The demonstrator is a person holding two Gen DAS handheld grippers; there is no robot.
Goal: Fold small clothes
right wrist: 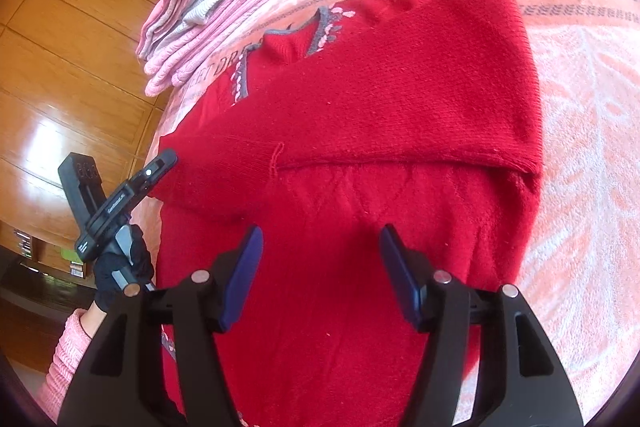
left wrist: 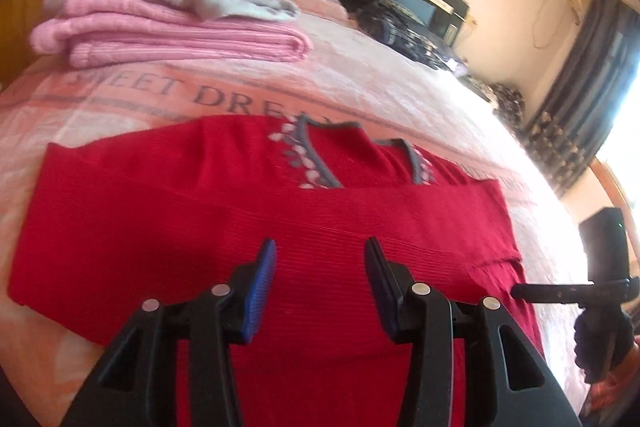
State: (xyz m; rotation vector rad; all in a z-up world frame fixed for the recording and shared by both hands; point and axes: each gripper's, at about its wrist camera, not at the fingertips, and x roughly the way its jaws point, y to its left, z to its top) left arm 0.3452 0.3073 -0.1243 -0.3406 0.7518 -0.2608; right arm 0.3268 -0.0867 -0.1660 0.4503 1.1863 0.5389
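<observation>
Both grippers, left (left wrist: 320, 259) and right (right wrist: 320, 247), hover with jaws spread, empty, over the red sweater (left wrist: 168, 195) lying part-folded on the bedspread (left wrist: 400, 95). Judged mid-fold; next calls for gripping the near hem. Beyond, a folded pile (left wrist: 172, 3). Only the right view shows the wardrobe (right wrist: 60, 47).

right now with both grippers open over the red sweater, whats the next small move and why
Probably lower both grippers to pinch the near part of the red sweater and fold it up toward the collar. The left gripper and right gripper hover open, holding nothing, while a sleeve already lies folded across the body. The folded pink stack beyond suggests where it goes afterwards.
</observation>
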